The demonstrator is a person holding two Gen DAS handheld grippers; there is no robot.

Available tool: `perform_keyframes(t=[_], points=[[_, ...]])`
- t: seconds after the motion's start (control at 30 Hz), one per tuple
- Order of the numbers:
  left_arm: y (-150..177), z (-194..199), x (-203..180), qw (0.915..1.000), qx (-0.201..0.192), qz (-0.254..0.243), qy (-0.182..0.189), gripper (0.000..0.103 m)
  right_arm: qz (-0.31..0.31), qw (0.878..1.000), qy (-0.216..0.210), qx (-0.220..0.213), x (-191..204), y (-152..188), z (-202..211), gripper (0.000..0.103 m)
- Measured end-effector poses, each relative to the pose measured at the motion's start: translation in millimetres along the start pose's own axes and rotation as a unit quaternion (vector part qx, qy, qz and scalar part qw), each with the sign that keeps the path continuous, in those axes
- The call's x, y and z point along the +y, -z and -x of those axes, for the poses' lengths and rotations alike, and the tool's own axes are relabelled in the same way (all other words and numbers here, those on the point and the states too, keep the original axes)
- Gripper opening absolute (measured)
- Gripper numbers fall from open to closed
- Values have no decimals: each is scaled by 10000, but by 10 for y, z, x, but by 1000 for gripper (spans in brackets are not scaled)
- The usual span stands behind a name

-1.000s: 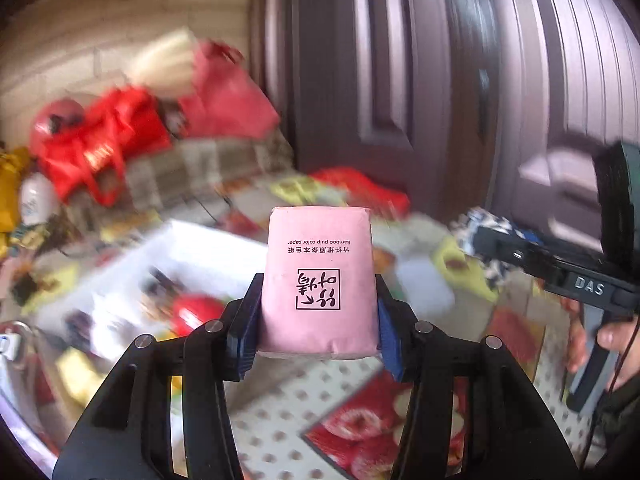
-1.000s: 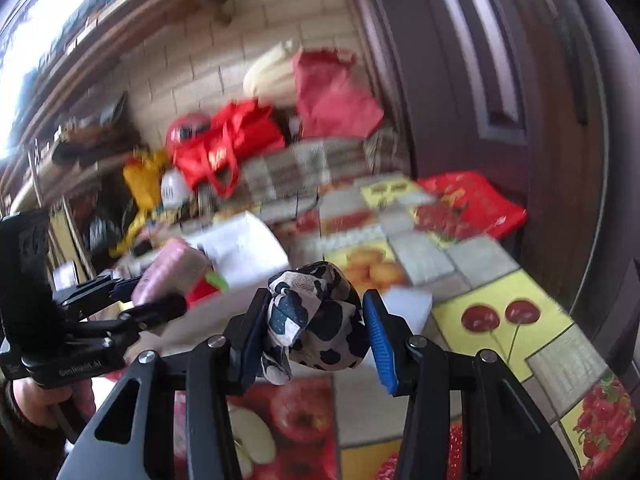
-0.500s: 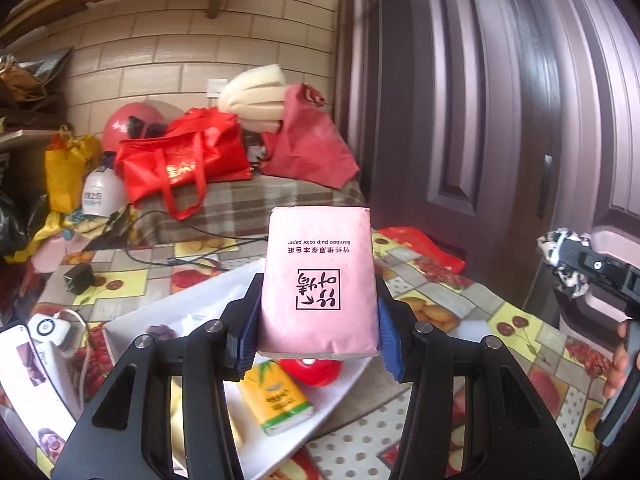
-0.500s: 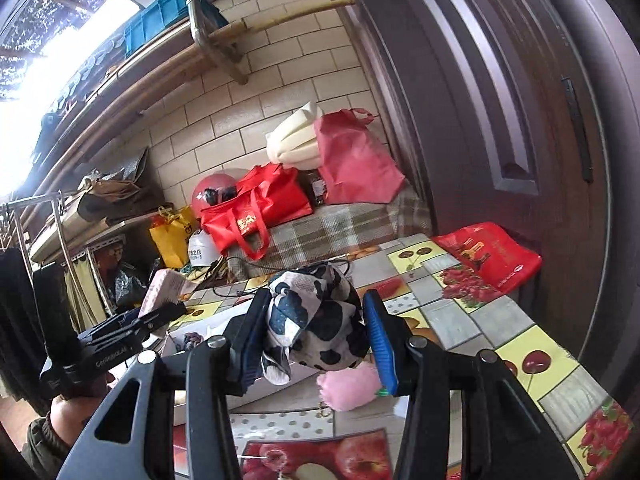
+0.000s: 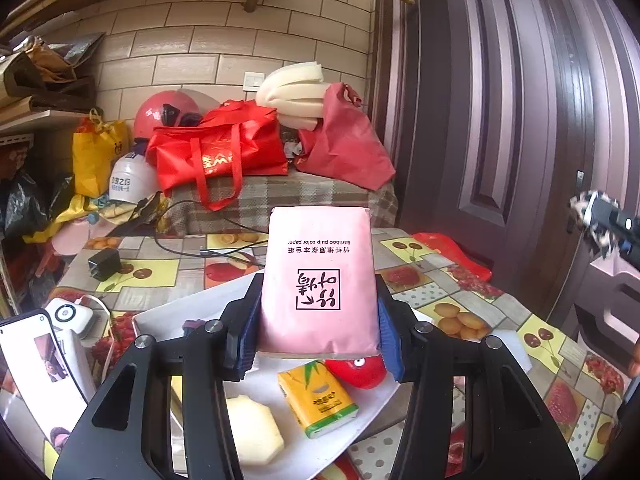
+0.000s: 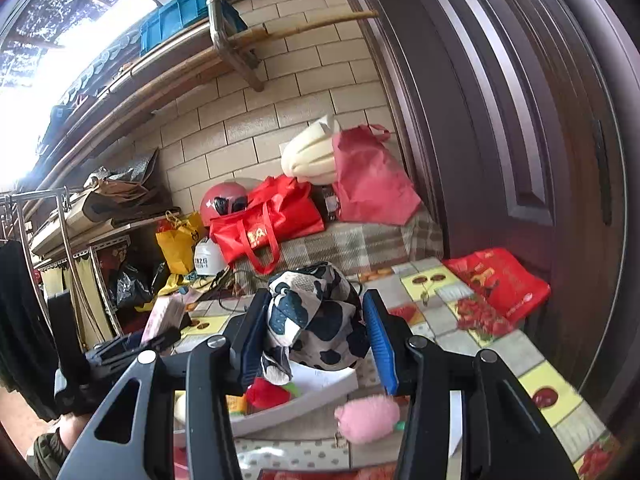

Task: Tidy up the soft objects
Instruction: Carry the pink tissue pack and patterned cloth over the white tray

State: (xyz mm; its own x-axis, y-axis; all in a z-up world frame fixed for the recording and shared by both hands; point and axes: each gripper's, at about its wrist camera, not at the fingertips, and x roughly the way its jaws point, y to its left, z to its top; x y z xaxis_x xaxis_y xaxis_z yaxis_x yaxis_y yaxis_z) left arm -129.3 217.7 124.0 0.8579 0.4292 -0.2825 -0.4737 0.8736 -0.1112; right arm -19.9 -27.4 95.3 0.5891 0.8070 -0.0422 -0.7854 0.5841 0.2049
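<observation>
While the pink tissue pack (image 5: pixel 318 280) is pinched upright in the left gripper (image 5: pixel 316 330) above the white tray (image 5: pixel 160 320), lower it flat beside the yellow pack (image 5: pixel 318 398) before letting go. Right gripper (image 6: pixel 316 344) clamps the cow-print cloth (image 6: pixel 316 328) over the tray's far edge; the 2 loads look squashy, so release low.

Bright daylight, perhaps overexposed top-left.

A fruit-print table (image 5: pixel 460 304) carries a white tray (image 5: pixel 168 320), pink plush (image 6: pixel 368 418), red bag (image 6: pixel 500 284) and charger (image 5: pixel 103 264)
</observation>
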Motion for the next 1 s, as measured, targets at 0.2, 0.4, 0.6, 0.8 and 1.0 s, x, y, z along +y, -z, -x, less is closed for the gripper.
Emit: perform_keyframes(t=[0.2, 0.4, 0.6, 0.8, 1.0], points=[[-7, -18, 130, 9999, -2, 140, -95, 50, 25, 10000, -57, 7, 122, -72, -151, 47], [17, -89, 316, 9991, 111, 394, -109, 50, 15, 9997, -124, 189, 246, -56, -386, 47], [52, -173, 528, 9970, 214, 691, -257, 50, -89, 9989, -164, 418, 321, -49, -707, 47], [116, -233, 537, 9968, 321, 634, -368, 50, -138, 9969, -250, 733, 453, 43, -1045, 47], [191, -350, 550, 9960, 507, 592, -429, 50, -239, 9911, -213, 1294, 499, 327, -1462, 47]])
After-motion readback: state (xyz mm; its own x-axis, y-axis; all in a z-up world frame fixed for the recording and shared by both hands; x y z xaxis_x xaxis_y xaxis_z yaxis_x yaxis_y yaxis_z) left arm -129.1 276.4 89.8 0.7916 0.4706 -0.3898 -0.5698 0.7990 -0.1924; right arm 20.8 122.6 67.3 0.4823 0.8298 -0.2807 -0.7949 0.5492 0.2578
